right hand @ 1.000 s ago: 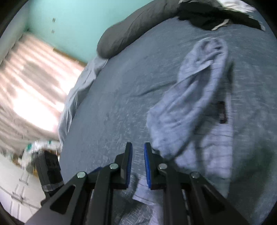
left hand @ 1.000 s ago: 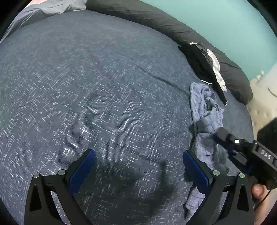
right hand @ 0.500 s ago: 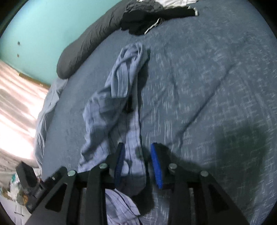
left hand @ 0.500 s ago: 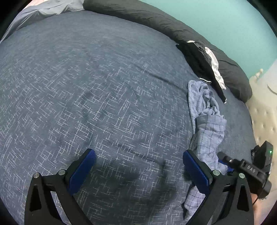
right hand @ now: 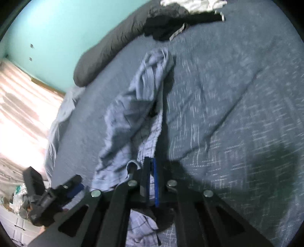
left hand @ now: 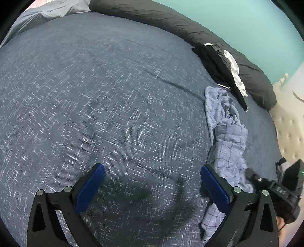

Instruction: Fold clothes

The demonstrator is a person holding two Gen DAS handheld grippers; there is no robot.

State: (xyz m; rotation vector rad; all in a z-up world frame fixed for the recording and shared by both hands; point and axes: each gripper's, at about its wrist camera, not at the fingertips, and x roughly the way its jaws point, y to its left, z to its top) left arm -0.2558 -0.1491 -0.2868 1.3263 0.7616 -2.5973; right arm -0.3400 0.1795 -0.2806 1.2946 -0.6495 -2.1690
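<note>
Right gripper just clamped the checked shirt's near end.
Checked shirt (right hand: 133,121) lies bunched lengthwise on the bed (left hand: 114,95); right gripper (right hand: 150,171) fingers have just closed onto its cloth, so lifting can start. Left gripper (left hand: 152,182) fingers apart, empty, beside it.

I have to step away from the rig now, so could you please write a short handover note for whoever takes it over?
Right gripper: its fingers have just closed, shut on the near edge of the blue checked garment.
Left gripper: open, over bare bedspread, holding nothing; the garment lies just beside its right finger.
The garment is a crumpled strip running away toward the black clothes by the dark bolster.
Done: first grasp only.
Left: spread the garment flat, fold it, then likely the black clothes.
</note>
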